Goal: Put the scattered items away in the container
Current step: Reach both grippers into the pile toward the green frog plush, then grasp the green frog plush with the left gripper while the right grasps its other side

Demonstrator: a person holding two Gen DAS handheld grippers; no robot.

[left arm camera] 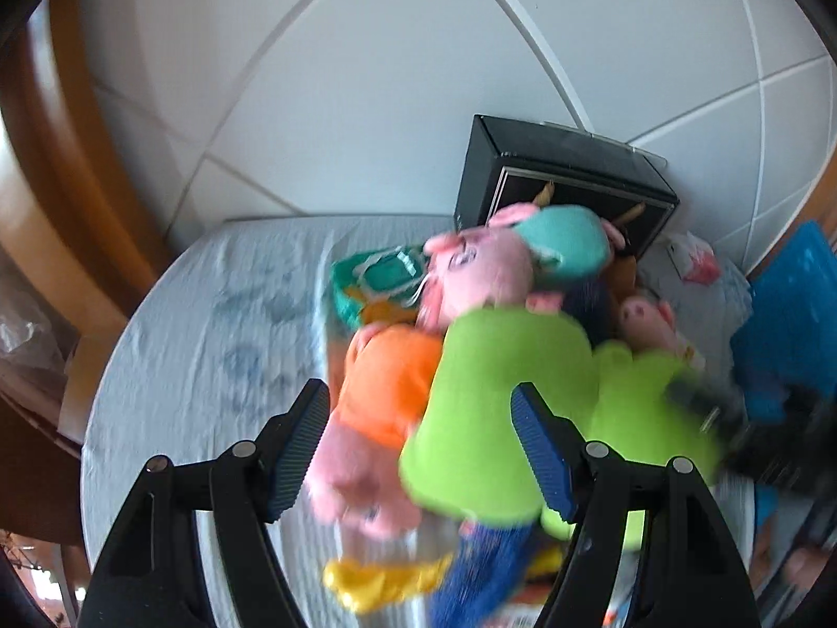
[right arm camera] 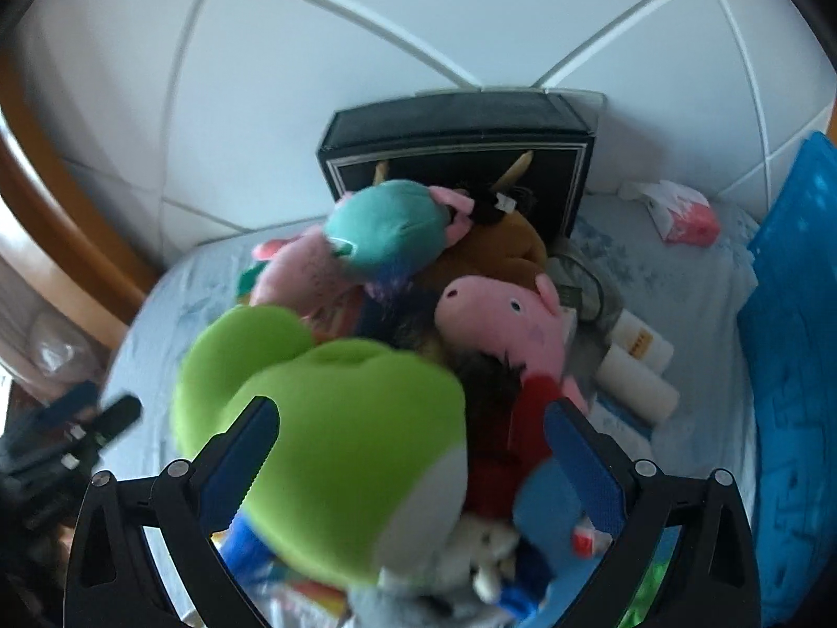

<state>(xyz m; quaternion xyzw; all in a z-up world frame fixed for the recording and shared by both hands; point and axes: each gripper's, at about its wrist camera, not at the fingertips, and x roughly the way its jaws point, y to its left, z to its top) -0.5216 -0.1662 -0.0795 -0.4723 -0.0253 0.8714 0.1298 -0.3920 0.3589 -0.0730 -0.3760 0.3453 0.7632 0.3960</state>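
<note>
Two grippers hang over a heap of plush toys on our bed (left arm camera: 209, 314). Our left gripper (left arm camera: 418, 450) has its jaws spread, a green plush (left arm camera: 497, 403) and an orange-shirted pig (left arm camera: 387, 382) lying between them. Our right gripper (right arm camera: 413, 450) also stands spread around the green plush (right arm camera: 355, 445). We cannot make out the container; a black box (right arm camera: 455, 131) stands behind the heap against the wall.

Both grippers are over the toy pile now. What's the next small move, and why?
Probably lower the right gripper a little and close on the green plush. Its jaws stand open around that toy, which sits on top of the pile. The left gripper is open too, its pads not pressing on anything.
</note>
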